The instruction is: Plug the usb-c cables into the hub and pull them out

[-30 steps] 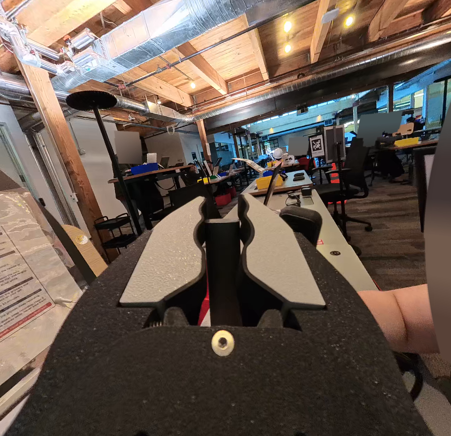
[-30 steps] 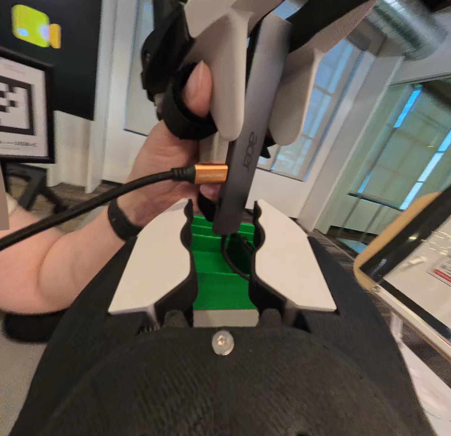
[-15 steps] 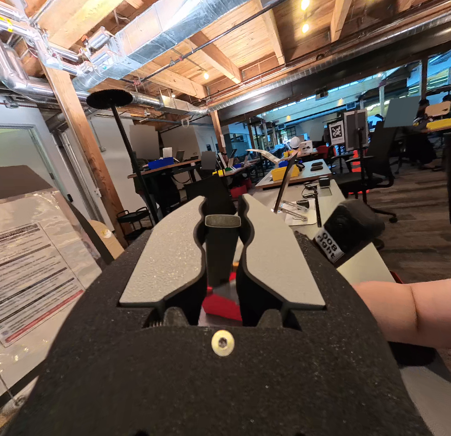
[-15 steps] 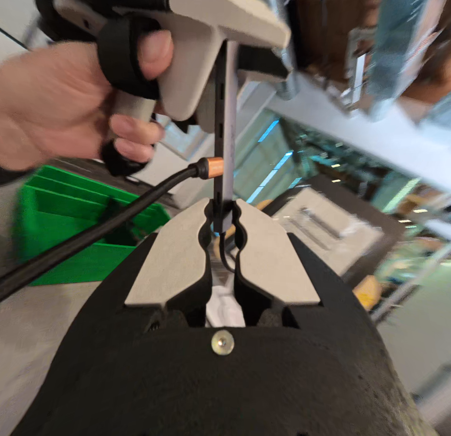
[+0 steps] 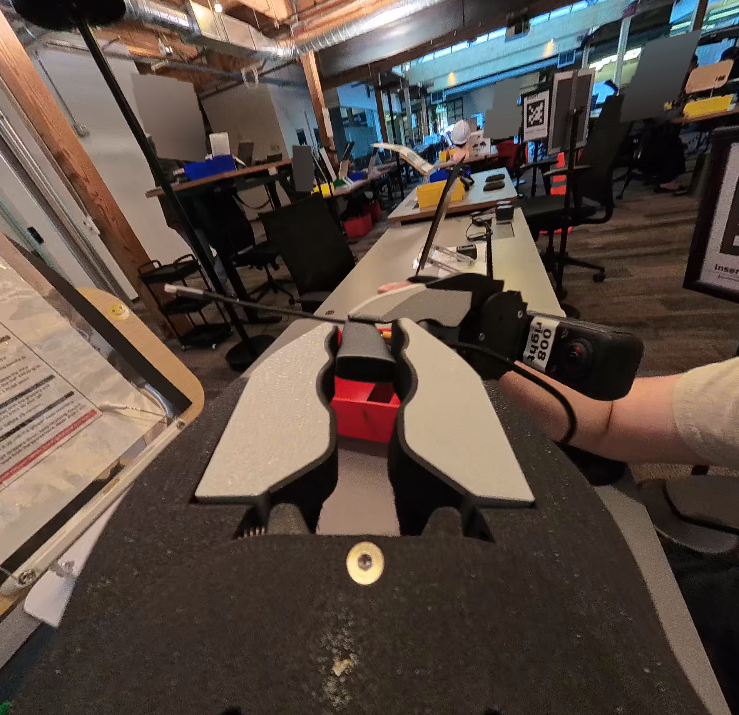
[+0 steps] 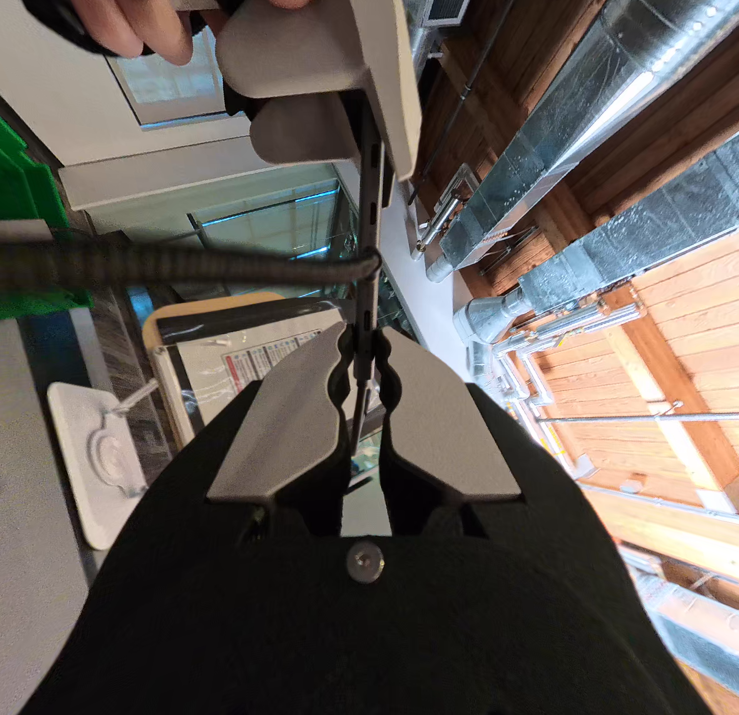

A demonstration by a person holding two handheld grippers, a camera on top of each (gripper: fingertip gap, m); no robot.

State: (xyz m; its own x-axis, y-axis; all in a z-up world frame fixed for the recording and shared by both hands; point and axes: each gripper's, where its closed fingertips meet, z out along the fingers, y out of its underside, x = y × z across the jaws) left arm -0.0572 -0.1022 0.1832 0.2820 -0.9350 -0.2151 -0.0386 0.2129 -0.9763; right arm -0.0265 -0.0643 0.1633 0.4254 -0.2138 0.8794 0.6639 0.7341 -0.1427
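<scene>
The dark grey hub (image 5: pixel 364 353) is held at both ends. My left gripper (image 5: pixel 364 357) is shut on its near end. My right gripper (image 6: pixel 364 353) is shut on the other end, and it also shows from the side in the left wrist view (image 5: pixel 404 307). In the right wrist view the hub's thin edge (image 6: pixel 370 215) runs up to the left gripper's fingers (image 6: pixel 320 95). A black braided usb-c cable (image 6: pixel 180 263) meets the hub's side and leads off left. A bit of its orange plug (image 5: pixel 386 334) shows. A thin cable with a silver tip (image 5: pixel 176 289) sticks out left.
A red bin (image 5: pixel 366 413) sits on the long grey table (image 5: pixel 400 247) under the hub. A green bin (image 6: pixel 24 215) is at the left. A framed laminated sheet (image 5: pixel 60 395) stands close on the left. A person's forearm (image 5: pixel 600 419) reaches in from the right. Chairs and desks lie beyond. There is about 6 centimeters between the tips of the two grippers.
My right gripper has shut on the hub's end, where it was open a second ago. Both grippers have swung round with the hub; the left view now looks down at the table.
</scene>
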